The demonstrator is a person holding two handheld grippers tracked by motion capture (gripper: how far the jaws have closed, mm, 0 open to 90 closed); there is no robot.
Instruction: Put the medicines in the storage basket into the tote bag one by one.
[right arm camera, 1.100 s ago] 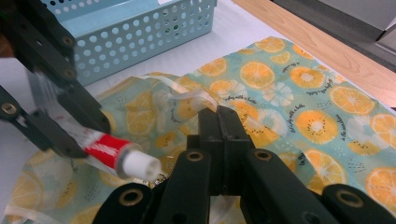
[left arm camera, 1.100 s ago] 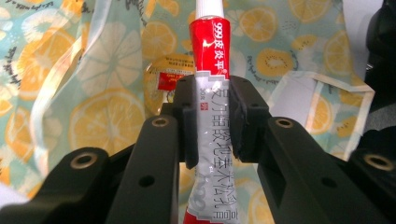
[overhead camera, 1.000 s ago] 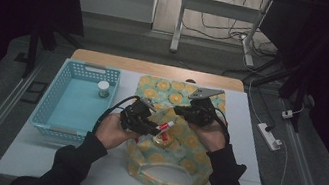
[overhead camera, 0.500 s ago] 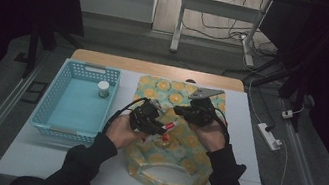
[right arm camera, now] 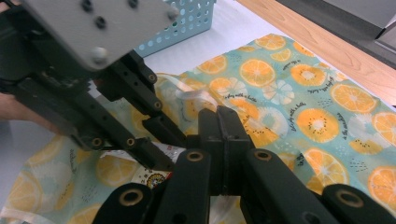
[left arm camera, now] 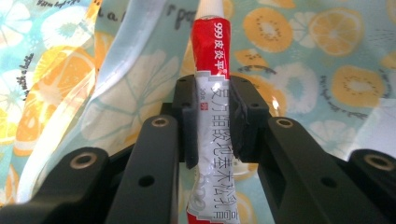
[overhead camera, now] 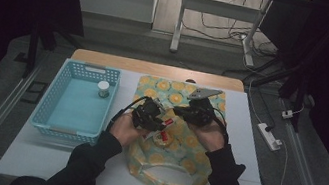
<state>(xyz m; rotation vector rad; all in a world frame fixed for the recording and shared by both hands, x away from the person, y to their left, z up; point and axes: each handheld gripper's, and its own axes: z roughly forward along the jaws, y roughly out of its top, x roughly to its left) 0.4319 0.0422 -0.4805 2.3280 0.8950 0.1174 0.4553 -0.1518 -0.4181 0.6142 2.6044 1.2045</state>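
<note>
the left gripper [left arm camera: 212, 121] clamped a red-and-white tube [left arm camera: 211, 70] over the orange-print bag [left arm camera: 327, 70]. the right gripper [right arm camera: 218, 122] was fully closed, pinching the bag's edge.

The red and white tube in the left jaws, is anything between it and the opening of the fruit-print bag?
Nothing visible blocks it: the tube points at the bag, whose edge the right gripper pinches.
</note>
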